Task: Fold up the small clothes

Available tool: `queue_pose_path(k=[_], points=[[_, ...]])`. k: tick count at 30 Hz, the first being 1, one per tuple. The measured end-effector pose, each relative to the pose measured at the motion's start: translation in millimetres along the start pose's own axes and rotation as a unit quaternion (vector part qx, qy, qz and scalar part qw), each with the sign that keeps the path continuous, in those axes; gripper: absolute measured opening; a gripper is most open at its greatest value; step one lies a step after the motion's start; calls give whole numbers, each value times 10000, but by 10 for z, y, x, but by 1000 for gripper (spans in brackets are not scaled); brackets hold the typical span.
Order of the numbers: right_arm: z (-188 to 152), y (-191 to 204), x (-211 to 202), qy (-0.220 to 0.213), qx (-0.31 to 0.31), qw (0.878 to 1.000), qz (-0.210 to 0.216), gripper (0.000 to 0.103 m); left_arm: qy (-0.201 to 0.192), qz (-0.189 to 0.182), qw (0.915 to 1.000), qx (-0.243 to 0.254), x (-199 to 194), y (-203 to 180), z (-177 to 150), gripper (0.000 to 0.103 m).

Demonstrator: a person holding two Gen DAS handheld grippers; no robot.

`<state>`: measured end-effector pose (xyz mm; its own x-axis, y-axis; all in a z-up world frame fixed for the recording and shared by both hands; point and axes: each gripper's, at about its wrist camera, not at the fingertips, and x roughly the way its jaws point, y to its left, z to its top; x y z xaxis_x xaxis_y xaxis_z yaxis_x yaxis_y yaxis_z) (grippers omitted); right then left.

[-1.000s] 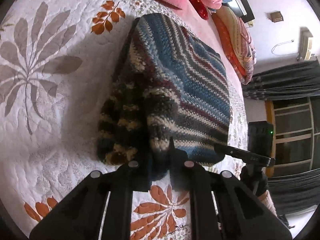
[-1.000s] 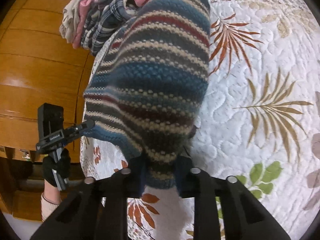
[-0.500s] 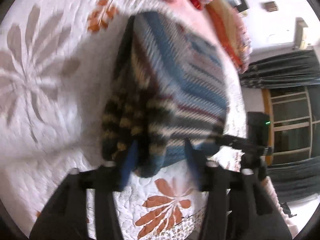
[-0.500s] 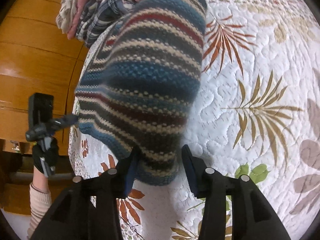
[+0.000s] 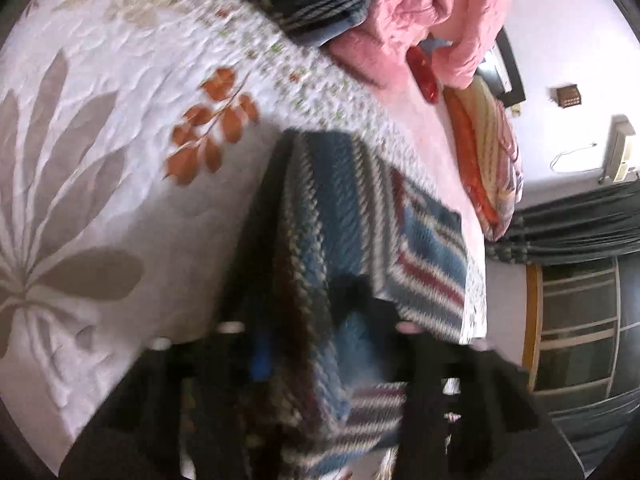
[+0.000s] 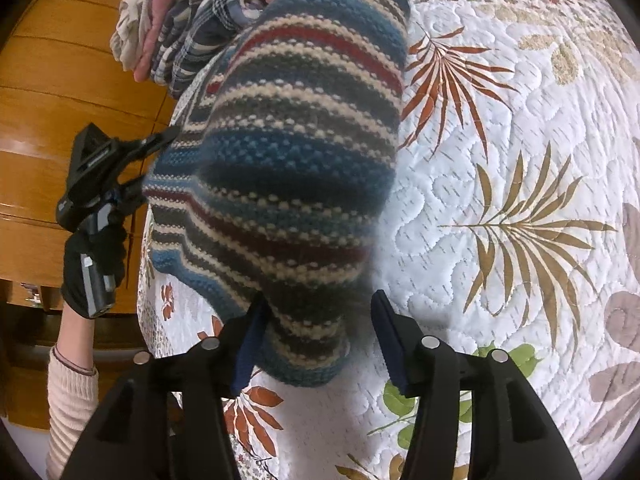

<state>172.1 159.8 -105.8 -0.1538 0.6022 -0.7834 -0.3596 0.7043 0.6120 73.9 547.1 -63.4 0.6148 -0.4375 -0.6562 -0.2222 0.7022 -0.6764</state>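
Your striped knitted garment in blue, cream, grey and dark red wool (image 6: 288,168) lies folded on the white quilted bedspread with leaf prints (image 6: 500,152), near the edge of the bed. Your right gripper (image 6: 318,344) has its fingers spread wide, one on each side of the near fold; the left finger sits against the knit, the right one stands clear, so nothing is pinched. Your left gripper (image 5: 316,344) is seen from the right wrist with its fingers parted at the garment's far edge, holding nothing that shows.

As a judgement: the fold is loose and thick, and a blue pad (image 6: 250,348) touching the wool could drag the top layer open if you pull away sideways. Lift straight off. The garment also sits close to the bed's edge, so a nudge toward the wooden cabinet (image 6: 52,92) could slide it off.

The left wrist view is smeared by motion: its own fingers are dark shapes over the knit, and whether they touch it cannot be told there. The pile of pink and checked clothes (image 6: 192,36) is cut off by the frame.
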Motion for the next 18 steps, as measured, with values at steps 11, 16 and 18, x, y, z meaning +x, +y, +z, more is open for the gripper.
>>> queue_pose_path(k=[11,16,18], points=[[-69,-42,-34,16,3,10000,-23,54,58,691,9961,546,75,48,-76,18],[-36,25,-100,-46,-43,9999,-98,56,42,75,9985,540,-171,-34,-90,72],[1,52,-171,-162,-42,9999,-20,57,137,-75,9984,545,-220,-21,-146,81]])
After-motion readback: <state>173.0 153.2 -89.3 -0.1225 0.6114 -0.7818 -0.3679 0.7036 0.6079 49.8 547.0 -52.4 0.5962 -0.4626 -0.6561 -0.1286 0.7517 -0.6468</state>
